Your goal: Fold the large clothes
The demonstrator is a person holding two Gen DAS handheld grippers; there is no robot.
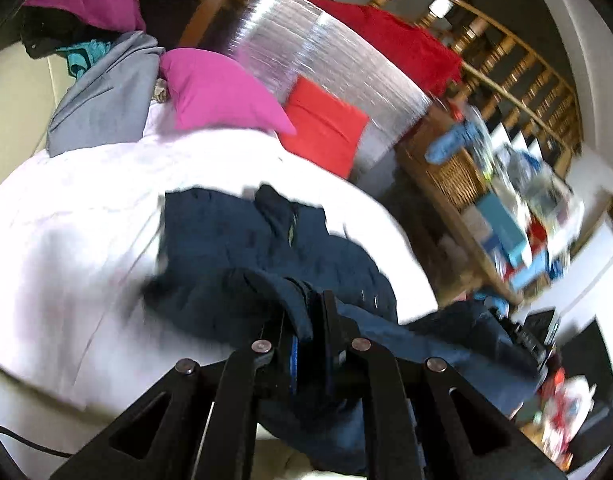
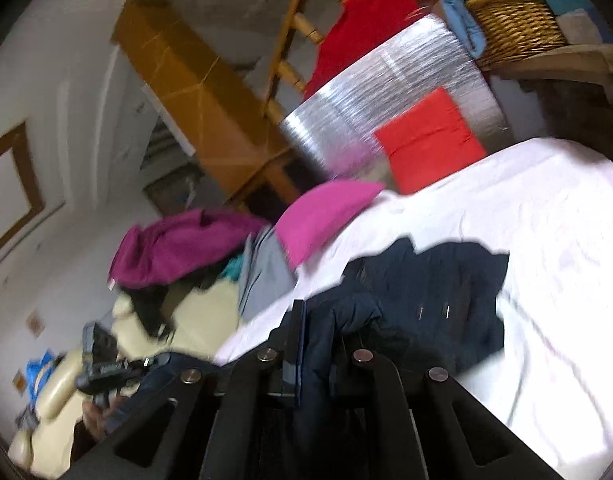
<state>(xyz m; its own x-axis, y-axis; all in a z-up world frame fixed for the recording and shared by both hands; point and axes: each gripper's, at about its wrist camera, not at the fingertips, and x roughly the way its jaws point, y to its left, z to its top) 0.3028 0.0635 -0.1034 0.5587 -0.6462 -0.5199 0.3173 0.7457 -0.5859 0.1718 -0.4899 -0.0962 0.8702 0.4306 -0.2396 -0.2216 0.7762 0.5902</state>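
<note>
Left wrist: navy garment [image 1: 242, 248] pinched in left hand-held gripper [image 1: 306, 320], trailing onto bed [image 1: 66, 240].

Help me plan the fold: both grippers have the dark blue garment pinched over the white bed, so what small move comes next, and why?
Probably carry the pinched edge forward toward the pillows. The left gripper and right gripper are each shut on the dark blue garment, one end raised while the rest lies on the white sheet, so it can be laid over itself.
</note>
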